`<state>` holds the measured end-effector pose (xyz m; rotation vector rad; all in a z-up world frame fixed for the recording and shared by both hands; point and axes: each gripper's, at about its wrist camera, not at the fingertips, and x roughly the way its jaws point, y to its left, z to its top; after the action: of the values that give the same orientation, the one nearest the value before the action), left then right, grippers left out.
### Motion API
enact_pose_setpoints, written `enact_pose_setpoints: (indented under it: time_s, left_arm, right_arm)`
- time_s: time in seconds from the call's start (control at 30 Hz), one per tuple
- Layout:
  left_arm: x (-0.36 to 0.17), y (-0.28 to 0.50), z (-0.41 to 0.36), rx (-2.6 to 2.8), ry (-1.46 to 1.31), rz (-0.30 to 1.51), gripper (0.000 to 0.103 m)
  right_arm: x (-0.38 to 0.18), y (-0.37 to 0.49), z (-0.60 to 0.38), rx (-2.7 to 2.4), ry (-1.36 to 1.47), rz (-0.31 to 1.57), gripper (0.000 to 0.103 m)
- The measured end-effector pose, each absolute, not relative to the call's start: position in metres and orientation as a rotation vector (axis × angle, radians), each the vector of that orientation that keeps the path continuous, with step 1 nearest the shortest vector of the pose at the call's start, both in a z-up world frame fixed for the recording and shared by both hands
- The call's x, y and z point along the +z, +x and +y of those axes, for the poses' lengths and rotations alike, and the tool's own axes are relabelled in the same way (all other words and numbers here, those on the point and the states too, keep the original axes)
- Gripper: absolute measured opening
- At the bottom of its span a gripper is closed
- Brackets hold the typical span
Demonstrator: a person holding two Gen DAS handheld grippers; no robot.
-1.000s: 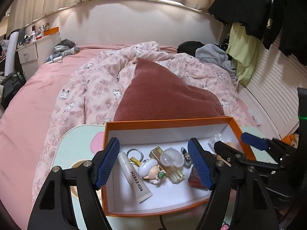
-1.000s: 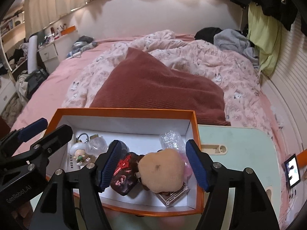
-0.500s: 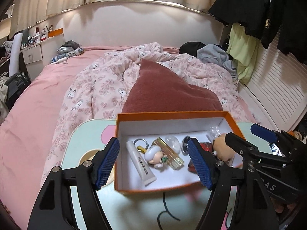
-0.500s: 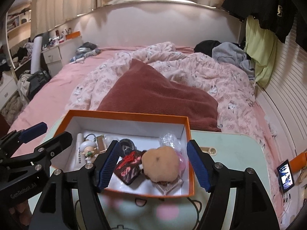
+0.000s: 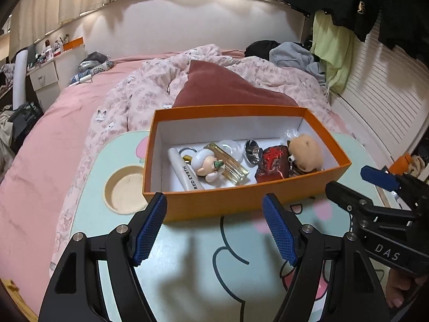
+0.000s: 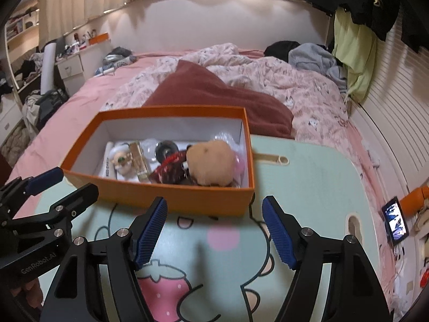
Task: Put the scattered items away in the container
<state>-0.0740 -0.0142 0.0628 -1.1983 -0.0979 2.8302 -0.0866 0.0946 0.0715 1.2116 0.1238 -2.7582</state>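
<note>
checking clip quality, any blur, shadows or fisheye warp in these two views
Left wrist view: the orange box looks slightly soft, a hand-held gripper shadow falls on the tray table, and the headboard bows. Right wrist view: the box front is blurred and the corners are vignetted.

Across the lower frame you see the pale mint-green cartoon-printed worktop [image 5: 193,263], with a round beige cup recess [image 5: 124,187] at its left. Behind it lies the pink bed [image 5: 53,134], covered by a crumpled pink floral duvet [image 5: 150,96] and a dark red corduroy pillow [image 5: 214,88]. At upper right hangs a lime-green garment [image 6: 351,53]; a small lit phone screen [image 6: 396,222] glows at the right edge.
</note>
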Motion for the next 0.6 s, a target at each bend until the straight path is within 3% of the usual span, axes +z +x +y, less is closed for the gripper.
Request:
enact_pose_setpoints:
  time_s: [0.6]
  left_arm:
    - [0.056,-0.077,-0.026,2.864,-1.240,-0.116,0.074]
  right_arm:
    - [0.067,-0.092,0.092,-2.743,1.216,0.136,0.073]
